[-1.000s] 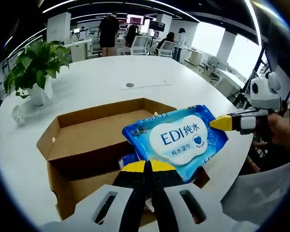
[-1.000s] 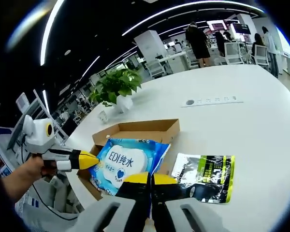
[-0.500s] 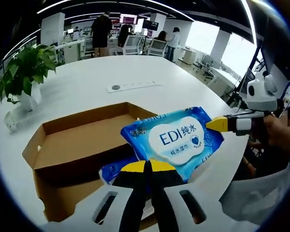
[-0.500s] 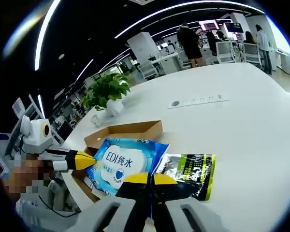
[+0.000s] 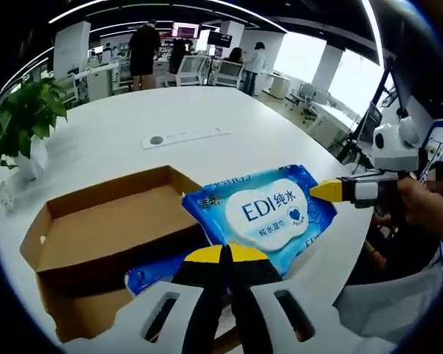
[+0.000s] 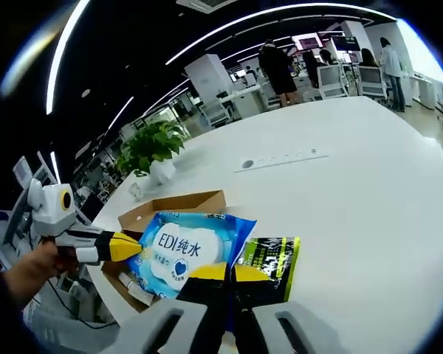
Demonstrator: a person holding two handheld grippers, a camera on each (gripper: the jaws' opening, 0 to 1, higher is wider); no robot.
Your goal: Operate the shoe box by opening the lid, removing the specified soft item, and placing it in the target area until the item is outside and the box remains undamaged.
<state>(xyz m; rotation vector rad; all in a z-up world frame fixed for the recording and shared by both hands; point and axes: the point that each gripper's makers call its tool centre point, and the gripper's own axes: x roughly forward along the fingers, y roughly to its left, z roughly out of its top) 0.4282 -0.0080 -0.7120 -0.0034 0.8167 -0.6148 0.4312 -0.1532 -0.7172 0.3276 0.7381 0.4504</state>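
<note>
A blue wipes pack point(image 5: 269, 212) with a white label hangs over the near right corner of the open cardboard shoe box point(image 5: 96, 232). My left gripper point(image 5: 225, 253) is shut on the pack's near edge. My right gripper point(image 5: 321, 190), held by a hand, is shut on its right edge. In the right gripper view the same pack point(image 6: 183, 247) is pinched by my right gripper point(image 6: 229, 271) from below and by my left gripper point(image 6: 133, 245) from the left, above the box point(image 6: 173, 203). A second blue pack point(image 5: 151, 273) lies inside the box.
A black and green pouch point(image 6: 269, 258) lies on the white table point(image 6: 354, 214) beside the box. A potted plant point(image 5: 22, 118) stands at the table's far left and a power strip point(image 5: 181, 137) lies beyond the box. People and chairs are far behind.
Both grippers keep hold of the wipes pack and have carried it a little to the right, off the box. The second blue pack inside the box has come into sight.
</note>
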